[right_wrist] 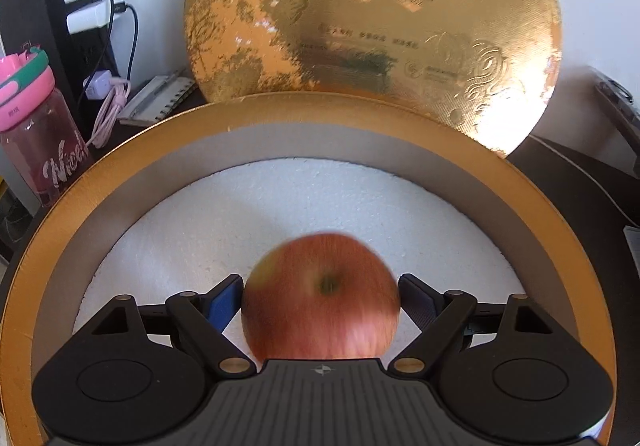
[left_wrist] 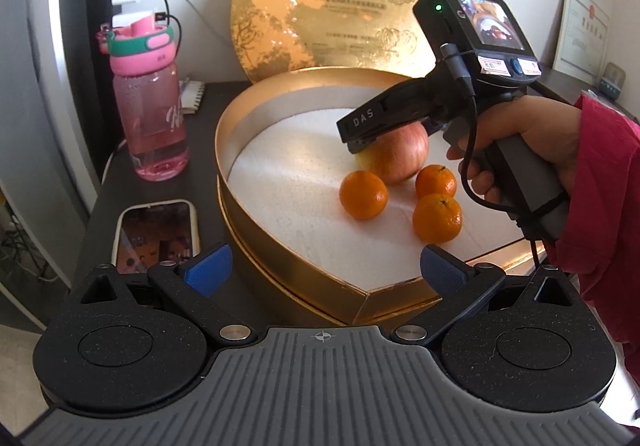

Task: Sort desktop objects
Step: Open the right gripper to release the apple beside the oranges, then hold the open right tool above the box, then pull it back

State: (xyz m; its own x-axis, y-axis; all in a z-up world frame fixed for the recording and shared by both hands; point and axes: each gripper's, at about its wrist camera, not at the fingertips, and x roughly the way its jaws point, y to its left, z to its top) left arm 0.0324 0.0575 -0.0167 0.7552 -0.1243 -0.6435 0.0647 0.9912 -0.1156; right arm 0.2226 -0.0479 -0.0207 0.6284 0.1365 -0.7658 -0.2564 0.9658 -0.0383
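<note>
The round gold box (right_wrist: 120, 150) sits open on the desk, its lid (right_wrist: 372, 26) propped upright behind. My right claw (right_wrist: 320, 306) holds the apple (right_wrist: 320, 298) inside it, pads at both flanks, low over the white foam. Three oranges (left_wrist: 363, 195) lie just beside. My left claw (left_wrist: 324, 266) hangs wide, holding nothing. Risk, as I judge it: released, the apple rolls into the oranges
</note>
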